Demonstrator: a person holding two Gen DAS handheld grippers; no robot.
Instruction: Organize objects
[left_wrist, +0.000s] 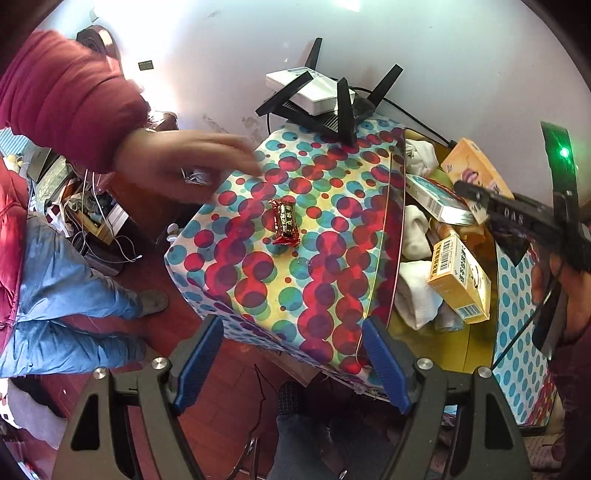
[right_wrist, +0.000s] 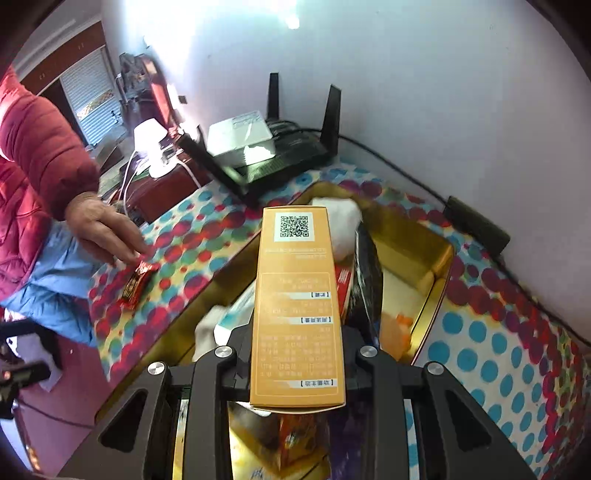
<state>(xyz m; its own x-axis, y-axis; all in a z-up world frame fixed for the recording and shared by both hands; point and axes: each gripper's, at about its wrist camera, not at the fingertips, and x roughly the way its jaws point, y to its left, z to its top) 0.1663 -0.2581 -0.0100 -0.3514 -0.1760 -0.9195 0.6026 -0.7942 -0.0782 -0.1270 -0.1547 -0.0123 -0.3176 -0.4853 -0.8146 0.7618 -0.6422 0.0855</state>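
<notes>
Hovering with jaws released, the left gripper (left_wrist: 293, 363) has the red candy bar (left_wrist: 284, 221) at twelve o'clock on the dotted tablecloth (left_wrist: 258, 280), long axis pointing away. Right gripper (right_wrist: 297, 354) clamps an orange box (right_wrist: 297, 295) over the gold tin (right_wrist: 432, 273).

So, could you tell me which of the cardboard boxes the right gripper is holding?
The orange box with the QR code, clamped in the right gripper above the gold tin; the other boxes lie inside it.
</notes>
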